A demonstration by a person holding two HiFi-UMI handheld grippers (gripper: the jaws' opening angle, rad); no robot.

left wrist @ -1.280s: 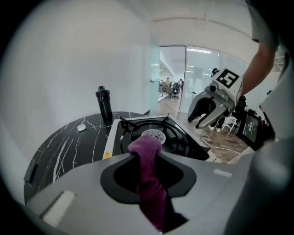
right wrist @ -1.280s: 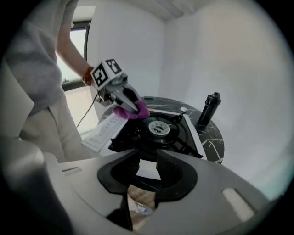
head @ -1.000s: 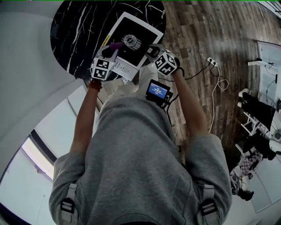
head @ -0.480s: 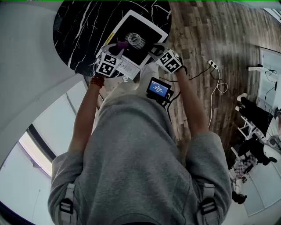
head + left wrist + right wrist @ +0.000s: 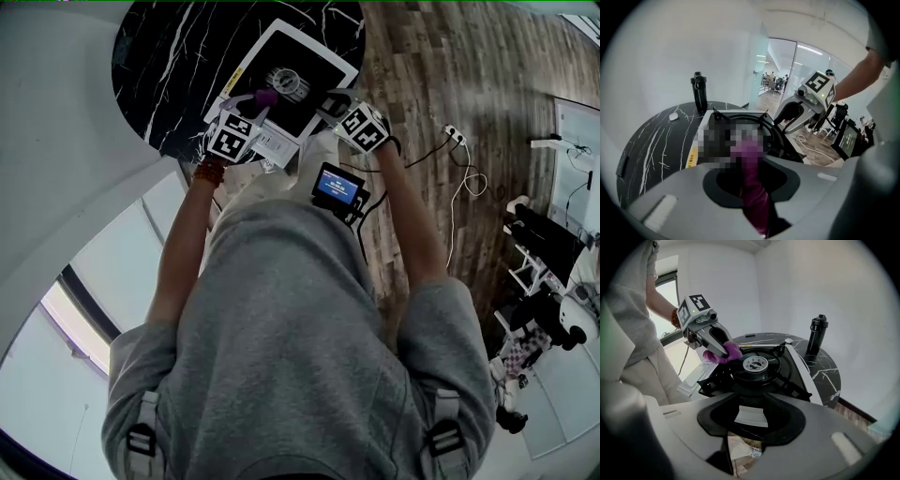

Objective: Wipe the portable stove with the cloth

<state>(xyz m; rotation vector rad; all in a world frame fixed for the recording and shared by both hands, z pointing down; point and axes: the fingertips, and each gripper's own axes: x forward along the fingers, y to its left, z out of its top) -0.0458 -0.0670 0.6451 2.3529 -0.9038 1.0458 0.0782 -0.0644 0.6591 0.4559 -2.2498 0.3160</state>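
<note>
The portable stove (image 5: 305, 52) is white with a black top and a round burner (image 5: 286, 82), and it stands on a black marble table (image 5: 159, 75). My left gripper (image 5: 258, 105) is shut on a purple cloth (image 5: 265, 97), which rests on the stove's near left part beside the burner. In the left gripper view the cloth (image 5: 752, 178) runs between the jaws towards the stove (image 5: 740, 123). My right gripper (image 5: 333, 103) hovers at the stove's near right edge, open and holding nothing. The right gripper view shows the burner (image 5: 755, 364), the cloth (image 5: 724, 353) and the left gripper (image 5: 712, 339).
A black bottle (image 5: 698, 91) stands on the table behind the stove, and a small white object (image 5: 673, 116) lies near it. A power strip and cable (image 5: 455, 136) lie on the wooden floor to the right. A device with a blue screen (image 5: 337, 190) hangs at the person's waist.
The left gripper has carried the purple cloth a little further over the stove, towards the burner. The right gripper has stayed at the stove's near right edge.
</note>
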